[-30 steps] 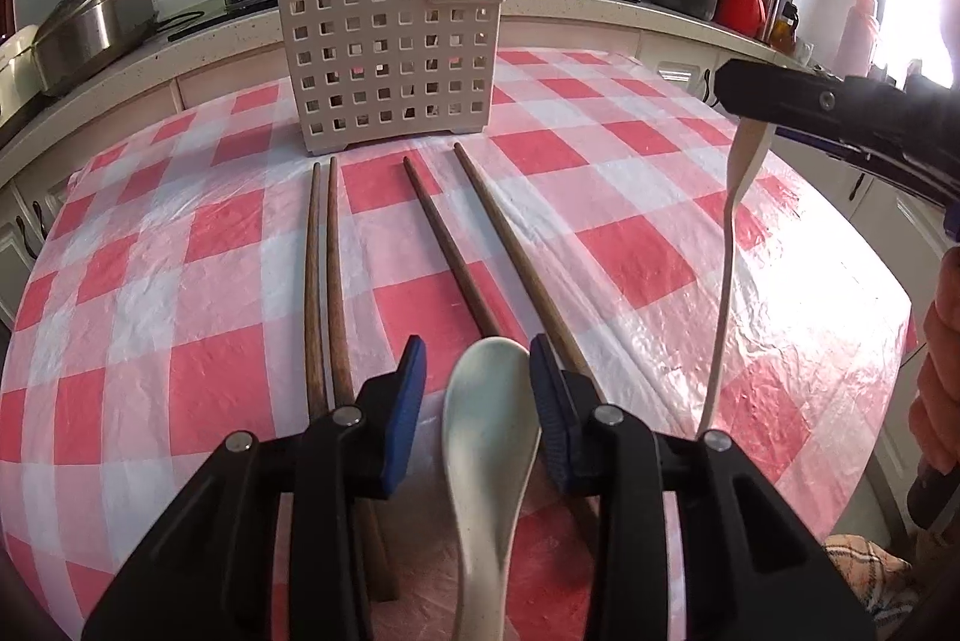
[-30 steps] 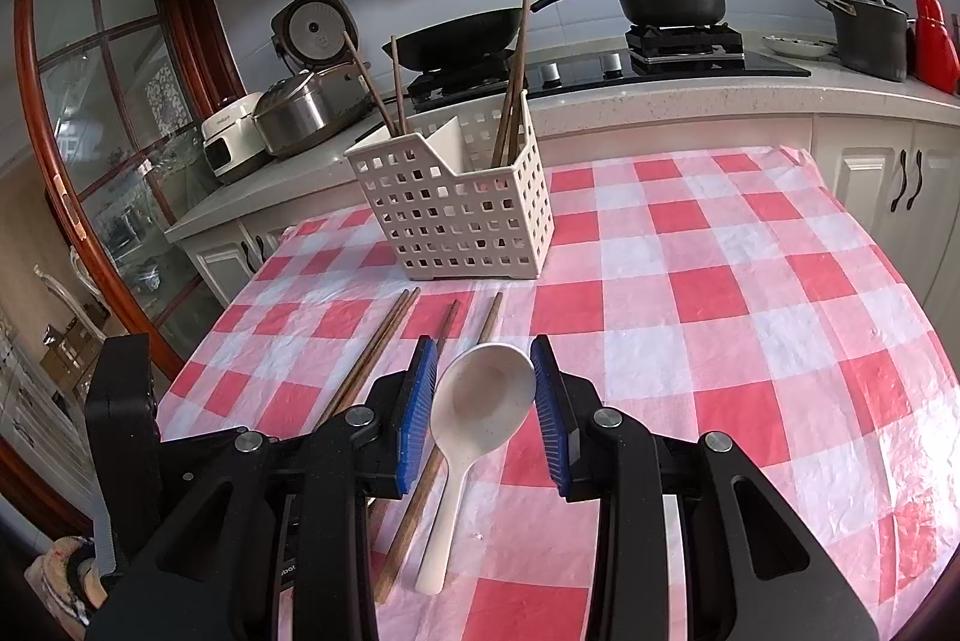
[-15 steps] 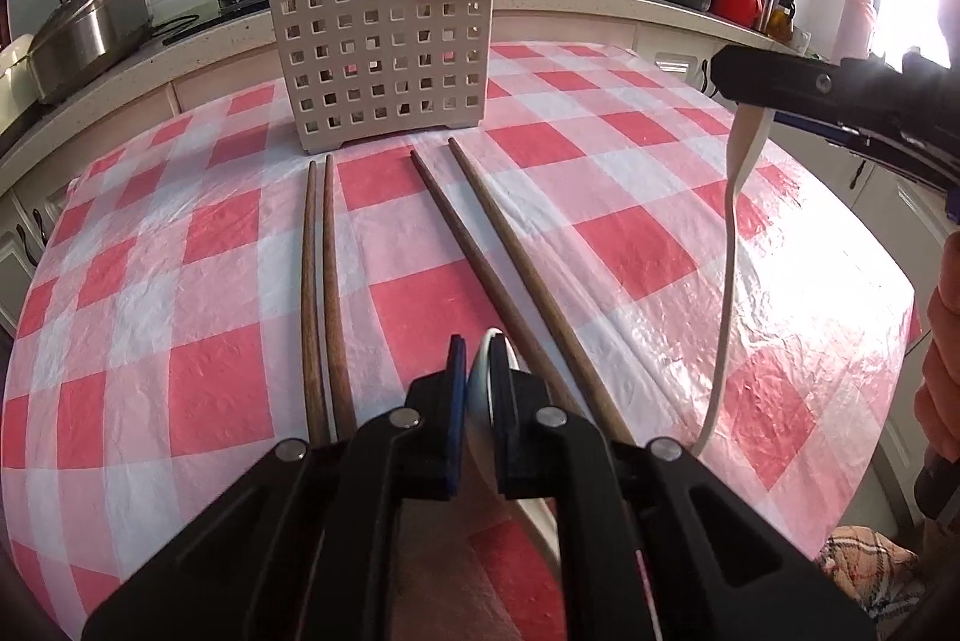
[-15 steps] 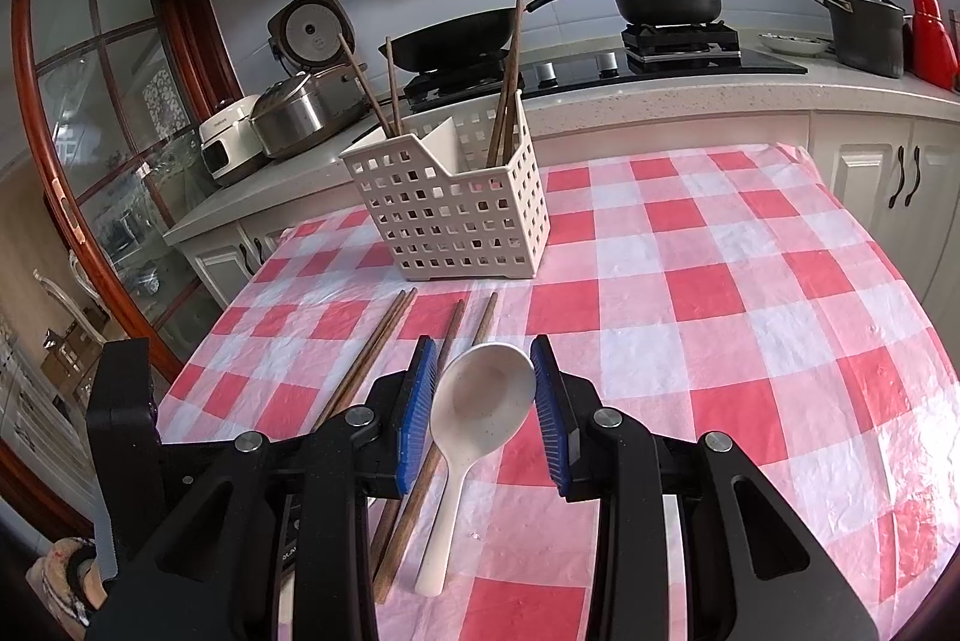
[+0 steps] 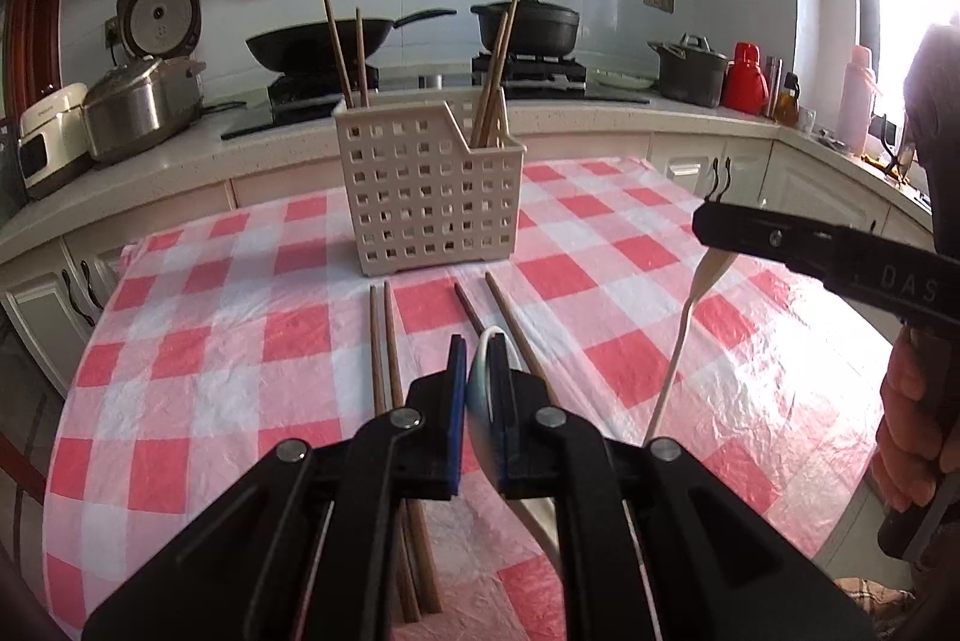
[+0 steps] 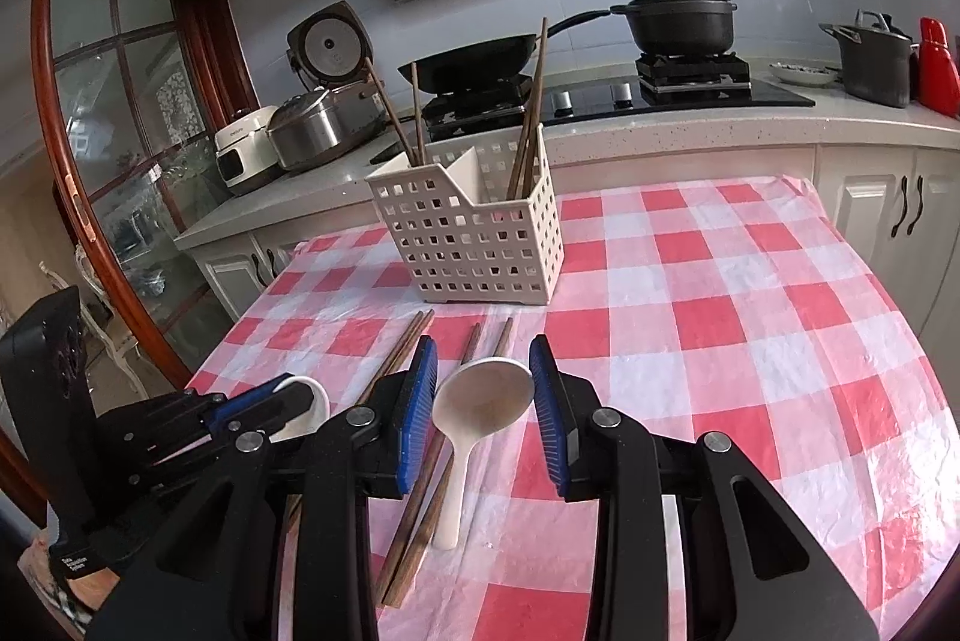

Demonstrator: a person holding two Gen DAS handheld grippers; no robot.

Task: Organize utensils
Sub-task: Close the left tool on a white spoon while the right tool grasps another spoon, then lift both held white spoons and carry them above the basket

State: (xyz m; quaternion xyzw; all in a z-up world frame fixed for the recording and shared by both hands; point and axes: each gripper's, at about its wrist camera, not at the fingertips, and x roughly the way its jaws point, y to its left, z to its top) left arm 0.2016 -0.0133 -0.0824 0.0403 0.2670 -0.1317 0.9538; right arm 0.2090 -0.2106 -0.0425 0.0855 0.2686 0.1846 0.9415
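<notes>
**A:** What is each gripper doing?

**B:** The left gripper [image 5: 478, 389] has its blue pads clenched on a white ceramic soup spoon [image 5: 480, 419]. They pinch the bowl edge-on, so its thin rim sticks up between them and the pale handle trails back under the black fingers. The right gripper [image 6: 483, 413] carries a second white ceramic soup spoon [image 6: 480, 398]. Its round bowl faces up between the blue pads and its handle slopes down toward the table. The left view shows that handle hanging from the black finger, so the spoon is grasped, though the pads' contact with the bowl is hard to see.

**A:** What do the spoons look like?

**B:** Glossy, off-white, with deep oval bowls. The right one's handle is short, thick and gently curved. From the right wrist, the left one shows as a white arc [image 6: 303, 401] poking out of the other gripper at lower left.

**A:** And the rest of the utensils?

**B:** Four long dark brown wooden chopsticks [image 5: 384, 359] lie in two pairs on the red-and-white checked plastic tablecloth [image 5: 600, 305], tips pointing toward a cream perforated plastic utensil caddy [image 5: 429, 197]. The caddy stands upright at the far side of the table and has two compartments. Two dark chopsticks [image 5: 342, 47] lean in the left one, and several paler ones [image 5: 495, 83] stand in the right.

**A:** Anything of the person?

**B:** Fingers of a hand [image 5: 909, 431] at the left view's right edge, wrapped around the right gripper's handle.
</notes>
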